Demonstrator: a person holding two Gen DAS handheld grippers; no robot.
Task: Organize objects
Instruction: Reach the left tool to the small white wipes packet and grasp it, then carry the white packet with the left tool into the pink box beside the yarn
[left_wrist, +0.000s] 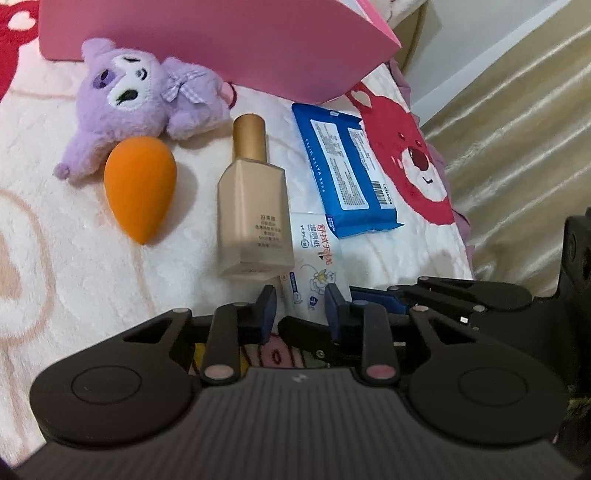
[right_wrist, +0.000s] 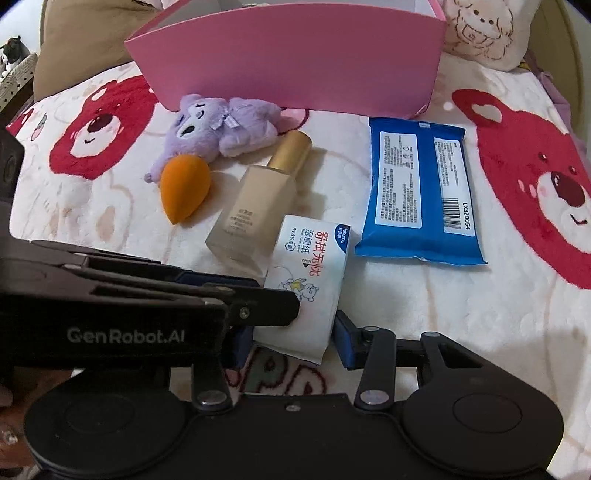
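- Left gripper (left_wrist: 301, 312), nearest the lens, has its jaws drawn almost together on the near end of a small white wipes packet (left_wrist: 314, 258), which sits between the blue pads.
- Right gripper (right_wrist: 291, 341) straddles the same end of the packet. Its jaws stand partly open, and the right-hand pad is just beside the packet's edge with a sliver of blanket showing between. The other pad is half hidden behind the left tool, so no firm pinch can be confirmed.
- The packet's long axis runs away from both sets of jaws toward the box, so any lift would start from its near, short end. The left hand appears to be the one with hold of it.
- A beige foundation bottle (left_wrist: 251, 206) with a gold cap lies touching the packet's far left corner, parallel to it, cap pointing at the box.
- Left of the bottle lies an orange makeup sponge (left_wrist: 138, 184), tucked against a purple plush toy (left_wrist: 125, 103).
- On the right, apart from the packet, a blue wipes pack (left_wrist: 343, 166) lies label-up.
- Beyond them all stands a pink box (left_wrist: 221, 40) on the bear-print blanket (left_wrist: 74, 277). It is the likely destination, but its interior is out of sight and its contents cannot be told.
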